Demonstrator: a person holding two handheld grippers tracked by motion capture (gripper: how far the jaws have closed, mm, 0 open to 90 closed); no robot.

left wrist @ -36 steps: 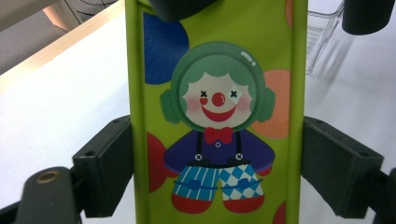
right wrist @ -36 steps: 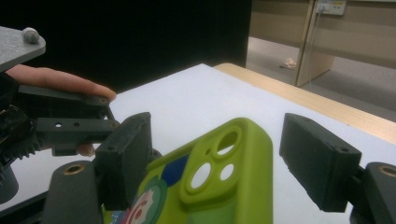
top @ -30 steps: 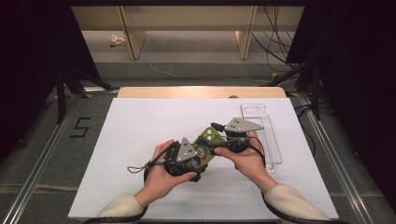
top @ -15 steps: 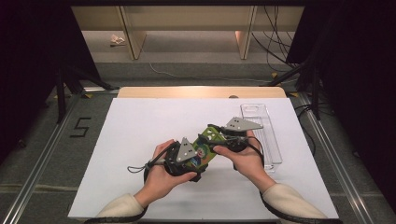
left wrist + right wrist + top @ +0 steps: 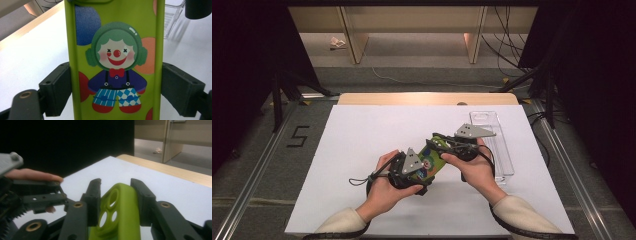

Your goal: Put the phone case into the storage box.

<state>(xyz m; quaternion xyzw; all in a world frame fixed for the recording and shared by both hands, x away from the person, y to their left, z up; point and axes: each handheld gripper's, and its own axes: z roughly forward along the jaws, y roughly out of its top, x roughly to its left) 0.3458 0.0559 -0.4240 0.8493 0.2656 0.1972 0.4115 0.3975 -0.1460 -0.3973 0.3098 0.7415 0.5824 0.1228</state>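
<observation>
together, two claws (image 5: 409,167) (image 5: 439,142) clamped on one green phone case (image 5: 116,60), right just closing, one clear tray (image 5: 497,145)

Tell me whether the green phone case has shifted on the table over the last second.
No. The green phone case sits at the same spot beside the clear tray, held in the left claw; the right claw has just been closing on its end.

A white sheet (image 5: 362,150) covered the desk (image 5: 427,98), whose pale wooden edge showed along the far side at mid-frame. A clear plastic tray (image 5: 499,145) lay on the sheet right of centre. Grey floor surrounded it, with a "5" marking (image 5: 298,136) at left, a crumpled scrap (image 5: 337,43) at upper left, and black cables (image 5: 507,50) at upper right.
</observation>
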